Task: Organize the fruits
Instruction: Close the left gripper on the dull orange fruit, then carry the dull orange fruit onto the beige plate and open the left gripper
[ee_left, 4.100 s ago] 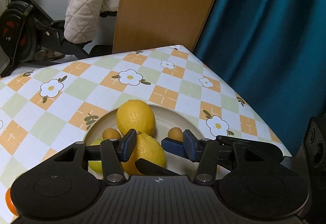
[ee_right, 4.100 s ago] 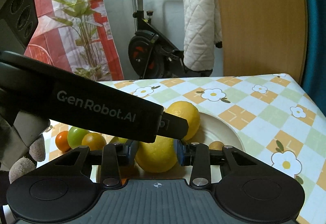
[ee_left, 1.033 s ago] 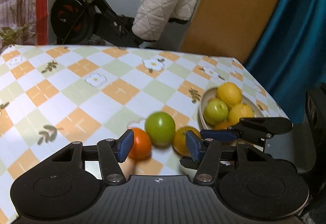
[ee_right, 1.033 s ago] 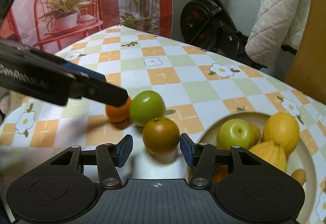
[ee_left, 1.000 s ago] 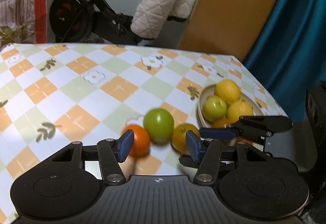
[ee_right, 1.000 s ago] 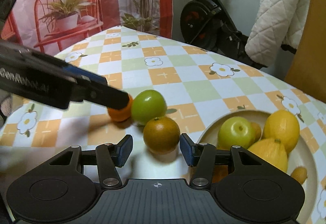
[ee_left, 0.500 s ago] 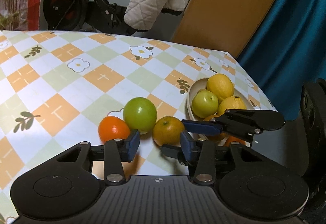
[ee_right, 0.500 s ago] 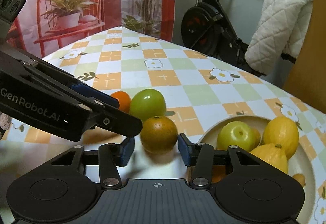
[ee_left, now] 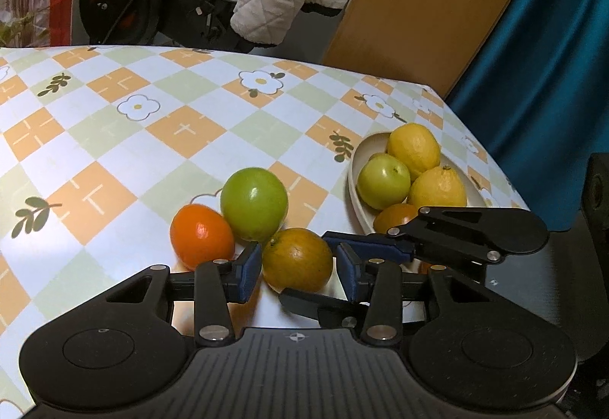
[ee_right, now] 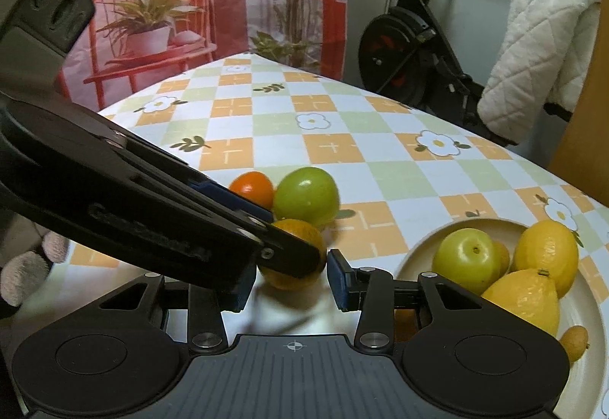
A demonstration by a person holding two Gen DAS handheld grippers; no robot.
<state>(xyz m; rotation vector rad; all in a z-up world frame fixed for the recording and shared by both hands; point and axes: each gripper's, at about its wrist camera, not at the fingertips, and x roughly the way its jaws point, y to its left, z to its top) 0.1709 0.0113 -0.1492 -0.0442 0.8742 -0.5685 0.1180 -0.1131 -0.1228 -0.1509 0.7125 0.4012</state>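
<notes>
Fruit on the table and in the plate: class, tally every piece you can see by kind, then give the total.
Green fruits: 2
Lemons: 2
Oranges: 3
Small kumquat-like fruits: 2
Total: 9

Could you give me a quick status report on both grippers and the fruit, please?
Left gripper and right gripper both bracket the dull orange. Plate already crowded. Green fruit touching behind.
</notes>
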